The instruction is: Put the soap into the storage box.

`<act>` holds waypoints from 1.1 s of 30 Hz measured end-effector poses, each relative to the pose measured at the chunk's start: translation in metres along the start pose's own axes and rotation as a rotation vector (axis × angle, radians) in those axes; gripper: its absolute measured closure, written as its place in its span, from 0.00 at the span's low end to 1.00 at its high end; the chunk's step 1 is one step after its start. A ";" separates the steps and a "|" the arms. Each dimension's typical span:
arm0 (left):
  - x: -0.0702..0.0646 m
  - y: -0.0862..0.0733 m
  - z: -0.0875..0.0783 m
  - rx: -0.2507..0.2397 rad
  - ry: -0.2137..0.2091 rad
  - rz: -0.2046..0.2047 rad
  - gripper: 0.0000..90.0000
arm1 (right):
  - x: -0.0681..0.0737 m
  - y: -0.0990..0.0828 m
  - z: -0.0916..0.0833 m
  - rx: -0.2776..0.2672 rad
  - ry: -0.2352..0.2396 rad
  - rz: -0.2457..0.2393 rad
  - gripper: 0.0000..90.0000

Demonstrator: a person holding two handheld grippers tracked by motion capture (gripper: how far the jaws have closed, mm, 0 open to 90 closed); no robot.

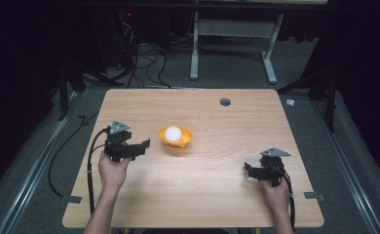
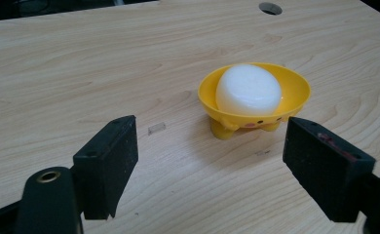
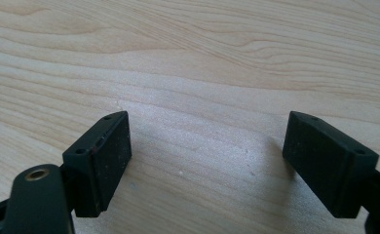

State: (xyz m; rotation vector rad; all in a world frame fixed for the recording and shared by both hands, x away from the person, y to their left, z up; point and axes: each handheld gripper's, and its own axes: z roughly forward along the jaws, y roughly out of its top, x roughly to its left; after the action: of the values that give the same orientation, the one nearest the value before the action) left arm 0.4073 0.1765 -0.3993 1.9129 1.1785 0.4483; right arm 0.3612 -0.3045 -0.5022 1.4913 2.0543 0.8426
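No legible text, labels, brand marks, numbers or signs in any view. The small yellow plastic footed bowl [image 2: 254, 100] carries a printed face-like pattern on its near side (dark dots, pink patches), with no lettering. The light wood-grain surface [image 2: 105, 63] is unmarked apart from a small pale rectangular scrap [image 2: 156, 128] lying on it; too small to tell whether anything is printed there. The black jaws in both gripper views bear no markings.
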 end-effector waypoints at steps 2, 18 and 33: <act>0.002 -0.002 -0.002 -0.004 -0.005 -0.018 0.24 | 0.000 0.000 0.000 0.000 0.000 0.000 0.21; 0.014 -0.022 -0.014 -0.033 -0.007 -0.087 0.24 | 0.000 0.000 0.000 -0.001 -0.001 -0.001 0.21; 0.022 -0.041 -0.017 -0.027 0.010 -0.127 0.24 | 0.000 0.000 0.000 0.000 -0.001 0.000 0.21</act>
State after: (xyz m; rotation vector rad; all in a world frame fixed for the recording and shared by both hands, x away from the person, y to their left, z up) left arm 0.3839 0.2123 -0.4243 1.8028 1.2851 0.4038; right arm 0.3608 -0.3044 -0.5023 1.4917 2.0533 0.8422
